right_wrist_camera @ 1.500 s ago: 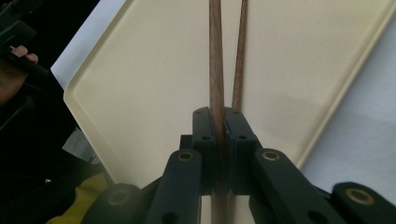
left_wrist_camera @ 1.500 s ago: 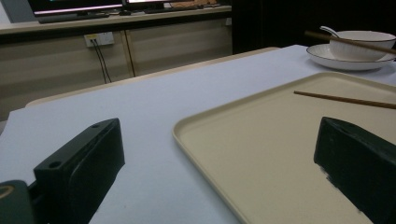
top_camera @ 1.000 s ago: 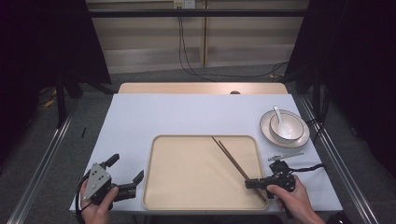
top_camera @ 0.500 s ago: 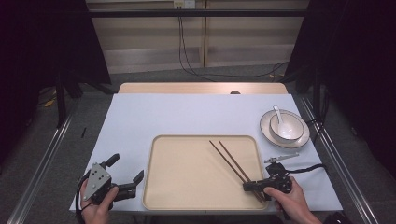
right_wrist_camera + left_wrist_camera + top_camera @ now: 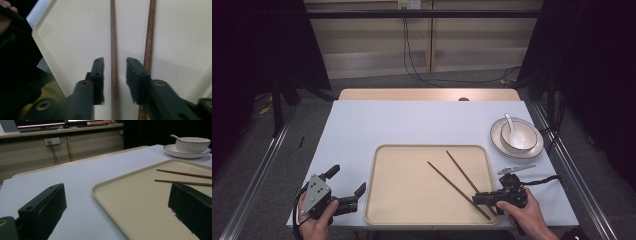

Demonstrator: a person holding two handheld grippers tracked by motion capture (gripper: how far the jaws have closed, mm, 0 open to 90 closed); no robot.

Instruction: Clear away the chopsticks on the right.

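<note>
Hovering over the near right corner of the tray (image 5: 412, 210), right gripper (image 5: 481, 198), jaws parted narrowly, astride one chopstick (image 5: 114, 45) without pinching it. Lying flat on the tray floor, that chopstick, running up between the jaws in the right gripper view. Just beside the right-hand jaw, and partly under it, second chopstick (image 5: 149, 37), roughly parallel to the first. Seen from above as two dark sticks, left one (image 5: 452, 184) and right one (image 5: 462, 172), slanting from mid-tray down toward the near right corner, slightly apart and not crossing. Wrapped round the gripper body at the table edge, right hand (image 5: 524, 215).

Resting on the table (image 5: 412, 120) left of the tray, left gripper (image 5: 346, 190), jaws spread wide, nothing between them but table and tray rim. Gripped from below by the left hand (image 5: 314, 220). Pointed across the tray toward the chopsticks, well apart from them.

Standing at the far right of the table, bowl (image 5: 519, 136) on a plate (image 5: 501, 145), with a spoon (image 5: 509, 121) in it.
</note>
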